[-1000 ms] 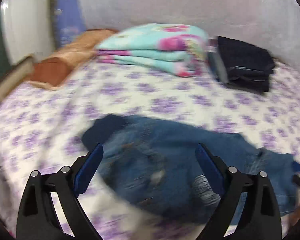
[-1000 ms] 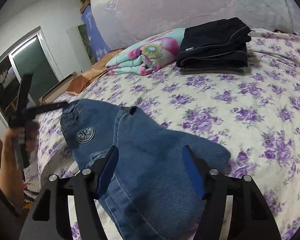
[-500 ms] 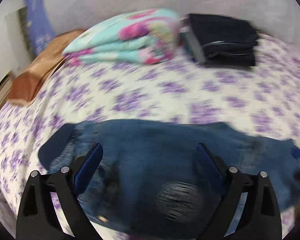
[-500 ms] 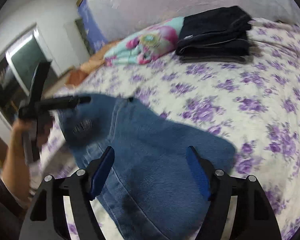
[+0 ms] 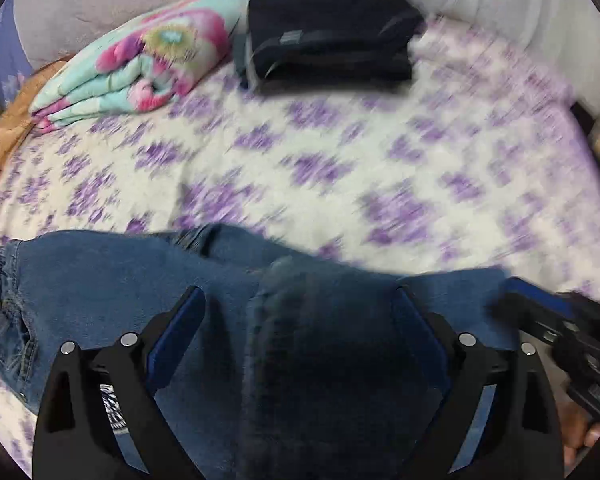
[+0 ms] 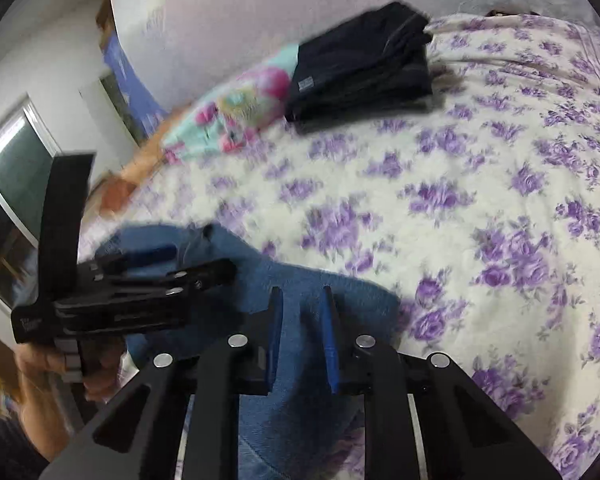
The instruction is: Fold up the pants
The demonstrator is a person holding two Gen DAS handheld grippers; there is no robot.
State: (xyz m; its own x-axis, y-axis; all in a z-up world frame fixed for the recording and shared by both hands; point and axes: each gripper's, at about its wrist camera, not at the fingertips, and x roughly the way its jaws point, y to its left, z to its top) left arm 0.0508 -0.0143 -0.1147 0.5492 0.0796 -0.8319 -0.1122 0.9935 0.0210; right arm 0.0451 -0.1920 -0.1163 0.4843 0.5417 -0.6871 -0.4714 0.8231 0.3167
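Observation:
Blue denim jeans (image 5: 112, 280) lie folded on the bed's near side, waistband at the left; they also show in the right wrist view (image 6: 312, 288). My left gripper (image 5: 300, 304) is open, its jaws wide apart just above the jeans' middle. My right gripper (image 6: 300, 300) has its blue pads nearly together with a fold of denim between them at the jeans' right end. It also shows in the left wrist view (image 5: 540, 304), and the left gripper shows in the right wrist view (image 6: 148, 256).
A bedsheet (image 5: 340, 152) with purple flowers covers the bed. A folded floral blanket (image 5: 140, 68) and a stack of dark folded clothes (image 5: 328, 36) lie at the far side by the wall. An orange pillow (image 5: 8, 132) lies far left. A window (image 6: 16, 176) is at left.
My right gripper's jaws have closed from wide open onto the denim. My left gripper has swung right, over the jeans' middle, still open.

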